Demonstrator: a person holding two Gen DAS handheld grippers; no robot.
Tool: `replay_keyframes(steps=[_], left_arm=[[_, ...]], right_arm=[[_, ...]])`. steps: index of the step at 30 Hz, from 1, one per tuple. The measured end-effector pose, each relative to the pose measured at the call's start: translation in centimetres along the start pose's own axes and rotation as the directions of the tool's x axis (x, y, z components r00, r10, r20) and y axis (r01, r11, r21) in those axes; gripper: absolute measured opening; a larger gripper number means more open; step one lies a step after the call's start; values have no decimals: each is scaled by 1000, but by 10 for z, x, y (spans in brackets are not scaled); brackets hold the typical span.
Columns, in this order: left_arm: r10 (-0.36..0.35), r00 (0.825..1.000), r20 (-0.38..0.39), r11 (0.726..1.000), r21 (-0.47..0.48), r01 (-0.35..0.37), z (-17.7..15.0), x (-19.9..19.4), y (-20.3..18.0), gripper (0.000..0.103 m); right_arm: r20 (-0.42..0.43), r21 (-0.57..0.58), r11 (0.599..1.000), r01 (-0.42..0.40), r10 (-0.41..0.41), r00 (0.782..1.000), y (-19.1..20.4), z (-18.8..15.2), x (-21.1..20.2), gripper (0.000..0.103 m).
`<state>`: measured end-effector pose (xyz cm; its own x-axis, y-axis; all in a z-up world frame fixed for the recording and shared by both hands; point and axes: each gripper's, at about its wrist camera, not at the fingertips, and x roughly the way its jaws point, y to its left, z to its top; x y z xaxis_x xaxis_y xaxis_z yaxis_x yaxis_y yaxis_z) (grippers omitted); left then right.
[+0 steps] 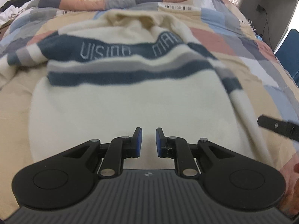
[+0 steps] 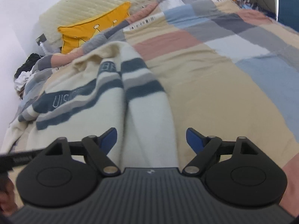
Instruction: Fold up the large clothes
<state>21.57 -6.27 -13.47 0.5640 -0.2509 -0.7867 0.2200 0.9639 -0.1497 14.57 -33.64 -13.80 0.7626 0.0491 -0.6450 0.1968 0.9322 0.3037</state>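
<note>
A cream sweater (image 1: 130, 102) with navy and grey stripes and pale lettering lies spread face up on the bed, collar at the far end. My left gripper (image 1: 149, 138) hovers over its plain lower body, the blue pads a narrow gap apart with nothing between them. The right sleeve (image 2: 151, 112) lies folded alongside the sweater body (image 2: 80, 115). My right gripper (image 2: 151, 136) stands wide open above that sleeve, which runs between the fingers without the pads touching it. One of the right gripper's black fingers (image 1: 276, 126) shows at the right edge of the left wrist view.
The sweater rests on a patchwork quilt (image 1: 224, 43) in beige, pink, blue and grey. A yellow pillow (image 2: 93, 31) and a quilted headboard (image 2: 112, 1) stand at the far end. A pile of clothes (image 2: 24, 74) lies at far left; a blue chair (image 1: 288, 56) is at right.
</note>
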Motion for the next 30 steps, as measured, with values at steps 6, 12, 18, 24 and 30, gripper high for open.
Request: replay_keyframes(steps=[6,12,18,24,30], left_arm=[[-6,1000,13,1000,-1,6,-19,11,6,19],[-34,999,42,999,-14,35,-24,3,12,19],[-73,996,53,995,-62,77,-24,-8,18,19],[-100,992,76,992,-73,106,-29,-22,18,22],[-102,992,78,990,-90,109,-29,-23,20,22]], right_arm=[[-77,65,997,31,-26,997,-11,-8,22,82],[-136,112,994,22,-7,991,-11,-16,38,69],[-121,81,997,-2,12,993,-4,-16,35,32],[-67,85,996,-16,22,998,-4,-10,22,19],[12,76,997,11,-12,1000,-8,2,10,16]])
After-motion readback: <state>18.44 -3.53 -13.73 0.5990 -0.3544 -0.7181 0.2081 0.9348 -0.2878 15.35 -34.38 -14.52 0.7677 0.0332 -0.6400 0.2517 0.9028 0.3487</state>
